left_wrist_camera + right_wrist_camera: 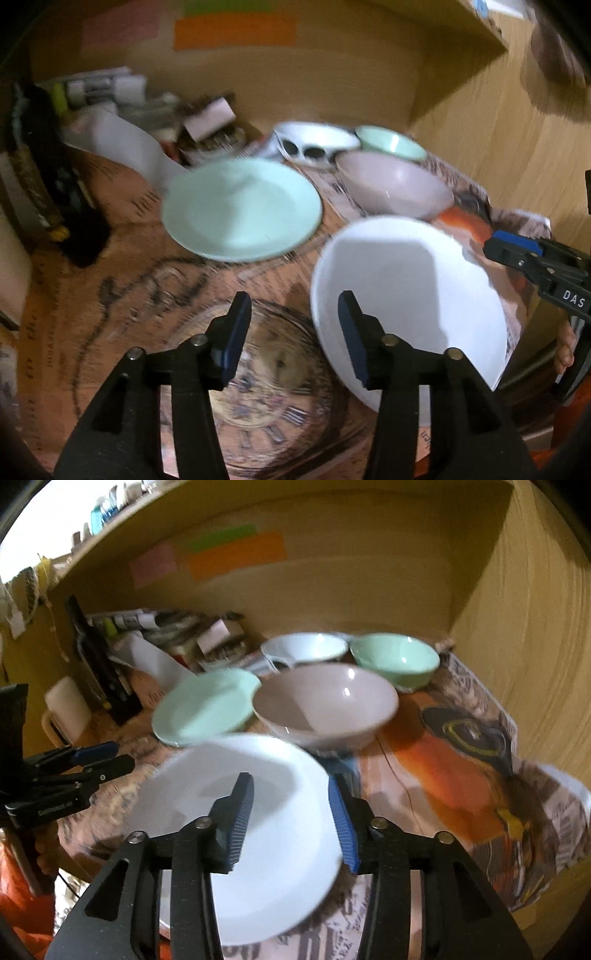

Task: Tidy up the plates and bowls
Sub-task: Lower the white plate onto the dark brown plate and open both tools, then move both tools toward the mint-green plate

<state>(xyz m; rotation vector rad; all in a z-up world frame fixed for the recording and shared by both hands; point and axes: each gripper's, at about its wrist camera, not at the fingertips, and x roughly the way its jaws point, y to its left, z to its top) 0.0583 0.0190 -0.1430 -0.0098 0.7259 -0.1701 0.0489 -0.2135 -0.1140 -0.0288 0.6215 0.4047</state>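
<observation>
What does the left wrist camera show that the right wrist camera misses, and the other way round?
Only the left view shows the clock face printed on the table covering. Only the right view shows the bright shelf of bottles at top left and the orange picture in full. Both share the white plate, mint plate, beige bowl, green bowl and orange note.
</observation>
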